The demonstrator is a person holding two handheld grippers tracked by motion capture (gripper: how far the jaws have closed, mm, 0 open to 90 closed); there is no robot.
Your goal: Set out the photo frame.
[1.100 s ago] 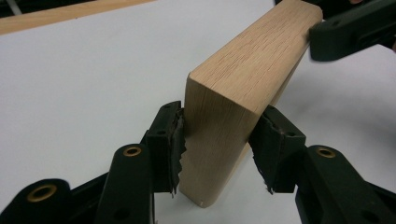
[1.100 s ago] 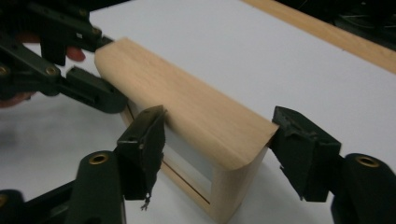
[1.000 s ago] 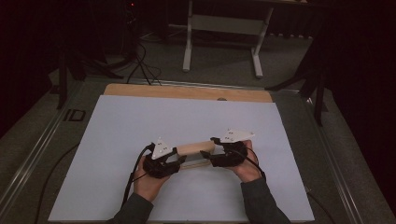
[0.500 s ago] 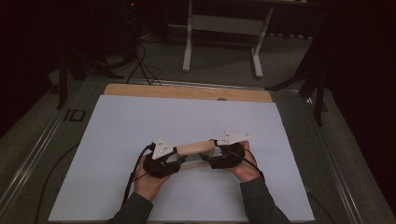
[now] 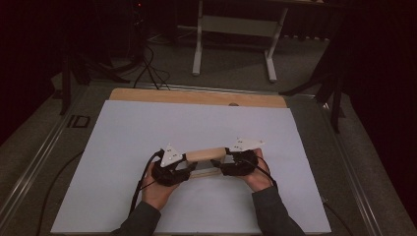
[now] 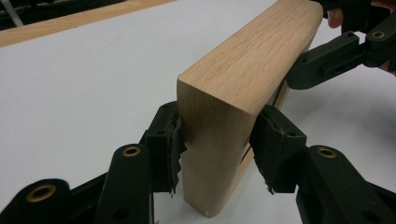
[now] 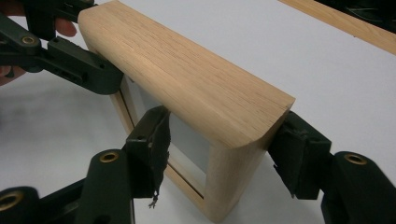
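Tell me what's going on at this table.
A person holds a gripper in each hand and has both on one wooden frame, which stands on edge on the white table cover. The left gripper is clamped across one end of the frame. The right gripper straddles the other end, and its fingers have just been closing in; its outer finger seems to touch the wood, while the inner one sits in front of the frame's opening and contact there is hard to judge.
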